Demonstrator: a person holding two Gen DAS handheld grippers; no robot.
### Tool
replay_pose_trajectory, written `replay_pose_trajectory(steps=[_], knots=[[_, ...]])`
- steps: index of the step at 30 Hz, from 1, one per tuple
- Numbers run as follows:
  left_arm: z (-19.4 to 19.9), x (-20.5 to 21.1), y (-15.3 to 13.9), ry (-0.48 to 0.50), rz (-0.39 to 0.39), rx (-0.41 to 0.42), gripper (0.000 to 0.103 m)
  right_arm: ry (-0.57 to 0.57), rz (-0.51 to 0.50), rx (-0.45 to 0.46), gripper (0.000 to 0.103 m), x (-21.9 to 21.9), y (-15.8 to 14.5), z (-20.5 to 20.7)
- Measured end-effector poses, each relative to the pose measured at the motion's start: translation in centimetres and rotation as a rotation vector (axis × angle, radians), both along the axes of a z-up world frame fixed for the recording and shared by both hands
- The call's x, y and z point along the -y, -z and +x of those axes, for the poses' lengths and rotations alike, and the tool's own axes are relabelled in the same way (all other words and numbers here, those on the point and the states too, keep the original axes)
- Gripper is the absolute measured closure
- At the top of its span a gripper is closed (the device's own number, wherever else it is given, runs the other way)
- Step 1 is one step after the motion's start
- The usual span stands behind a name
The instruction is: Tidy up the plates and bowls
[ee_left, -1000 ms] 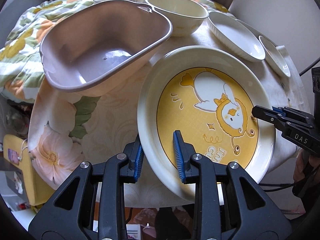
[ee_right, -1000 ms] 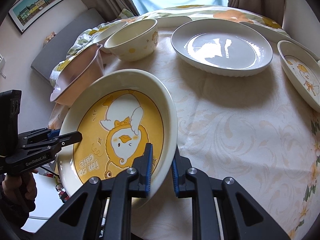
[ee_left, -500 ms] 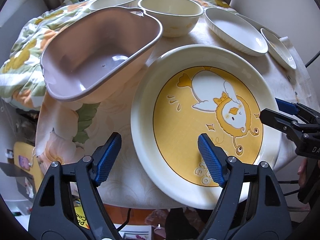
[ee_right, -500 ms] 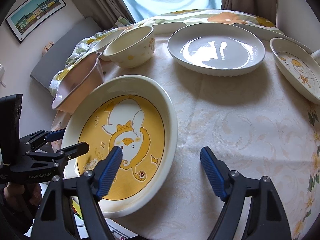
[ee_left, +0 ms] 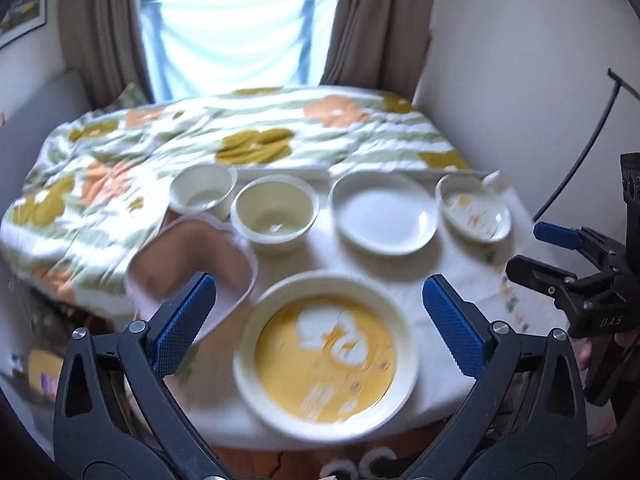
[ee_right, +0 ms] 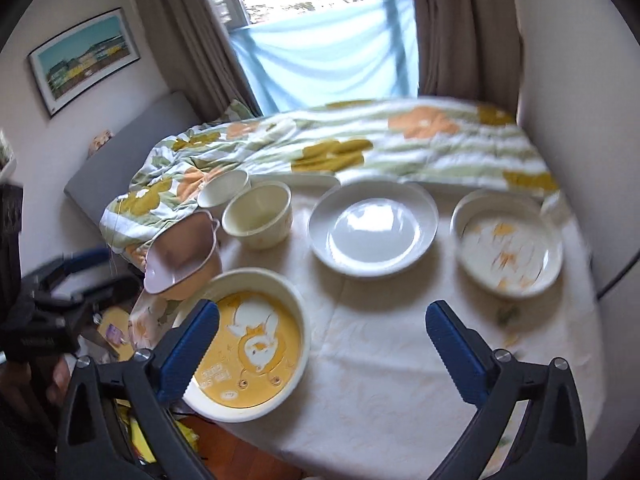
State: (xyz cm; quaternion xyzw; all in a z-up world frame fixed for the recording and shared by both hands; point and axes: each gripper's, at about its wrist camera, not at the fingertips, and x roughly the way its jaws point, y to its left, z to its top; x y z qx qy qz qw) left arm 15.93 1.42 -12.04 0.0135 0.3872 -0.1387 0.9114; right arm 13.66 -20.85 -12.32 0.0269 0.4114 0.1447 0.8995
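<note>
The yellow duck plate (ee_left: 326,360) (ee_right: 250,350) lies flat at the table's near edge, free of both grippers. My left gripper (ee_left: 316,300) hangs well above it, its jaws opening wide with nothing held between them. My right gripper (ee_right: 322,320) also hangs high, its jaws opening over bare cloth with nothing between them; it shows at the right of the left wrist view (ee_left: 528,248). Behind the plate stand a pink tub (ee_left: 192,268), a cream bowl (ee_left: 276,214), a small cup (ee_left: 202,194), a white plate (ee_left: 382,214) and a small duck dish (ee_left: 474,208).
A flowered quilt (ee_left: 240,140) lies behind the dishes, below the curtained window. The round table (ee_right: 360,420) has a pale cloth, and its near edge drops off close below the grippers. A wall stands close on the right. A person's hand holds the blurred left gripper (ee_right: 80,268).
Both grippers were shut on the duck plate's rim, then let go, opened wide and rose well above the table. The plate now rests flat on the cloth.
</note>
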Motion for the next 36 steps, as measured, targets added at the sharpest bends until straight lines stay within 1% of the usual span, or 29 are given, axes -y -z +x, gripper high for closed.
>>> replay_pose_trajectory(steps=[1,4,6,9,12,14,16,18,19,20,21,22,23,24,25,26,27,28,30,32,34,35,36], knots=[[0.7,0.6,-0.3,0.004,-0.010,-0.006,0.000,-0.005,-0.016,0.002,0.000,0.4,-0.7,0.5],[3.2,2.3,-0.8,-0.007,-0.072,-0.050,0.000,0.003,-0.007,-0.062,0.000,2.2,-2.0,3.0],[4.7,3.3,-0.8,-0.020,-0.117,-0.072,0.000,0.016,0.009,-0.085,0.000,3.8,-2.2,4.8],[6.4,5.1,0.0,-0.062,-0.146,-0.106,0.000,0.046,-0.031,-0.094,0.000,6.0,-2.1,7.9],[8.4,6.1,1.6,-0.111,-0.150,-0.147,0.000,0.012,-0.055,-0.136,0.000,8.2,-0.6,11.3],[9.8,6.7,3.2,-0.148,-0.158,-0.187,0.000,-0.023,-0.047,-0.176,0.000,9.3,0.8,13.4],[11.4,7.2,5.0,-0.186,-0.179,-0.233,0.001,-0.076,-0.033,-0.218,0.000,9.9,2.9,15.8],[13.0,7.6,7.1,-0.227,-0.183,-0.278,0.007,-0.126,-0.025,-0.244,0.000,10.1,5.0,17.7],[13.6,7.7,8.1,-0.244,-0.185,-0.299,0.010,-0.148,-0.015,-0.260,0.004,10.2,5.9,18.6],[14.3,7.9,9.4,-0.268,-0.190,-0.327,0.016,-0.172,0.000,-0.280,0.006,10.1,6.9,19.4],[14.9,8.0,10.4,-0.286,-0.195,-0.350,0.021,-0.206,0.011,-0.308,0.011,10.0,8.3,20.4],[15.4,8.0,11.4,-0.302,-0.199,-0.370,0.023,-0.235,0.014,-0.327,0.018,9.8,9.3,21.2],[15.9,8.0,12.5,-0.321,-0.202,-0.393,0.024,-0.256,0.012,-0.341,0.022,9.5,10.1,21.7],[16.2,8.0,13.3,-0.334,-0.206,-0.408,0.028,-0.284,0.009,-0.357,0.029,9.1,11.1,22.3],[16.5,8.0,14.2,-0.350,-0.209,-0.422,0.031,-0.306,0.009,-0.367,0.034,8.7,11.8,22.7],[16.7,8.1,14.8,-0.362,-0.209,-0.435,0.038,-0.333,0.010,-0.376,0.036,8.3,12.6,23.3],[17.0,8.2,15.4,-0.373,-0.212,-0.446,0.042,-0.350,0.009,-0.382,0.041,8.1,13.1,23.7],[17.1,8.2,15.9,-0.382,-0.213,-0.453,0.044,-0.371,0.006,-0.389,0.045,7.8,13.6,24.1],[17.5,8.2,16.8,-0.395,-0.206,-0.464,0.049,-0.408,-0.005,-0.394,0.047,7.2,14.5,24.7],[17.6,8.2,17.5,-0.408,-0.199,-0.472,0.050,-0.440,-0.015,-0.396,0.051,6.8,15.2,25.2],[17.8,8.2,17.8,-0.418,-0.200,-0.476,0.059,-0.457,-0.015,-0.402,0.058,6.7,15.7,25.6],[17.9,8.2,18.1,-0.422,-0.198,-0.479,0.067,-0.461,-0.015,-0.404,0.061,6.7,15.8,25.7],[18.0,8.2,18.2,-0.428,-0.192,-0.481,0.076,-0.465,-0.017,-0.404,0.068,6.7,16.0,25.9]])
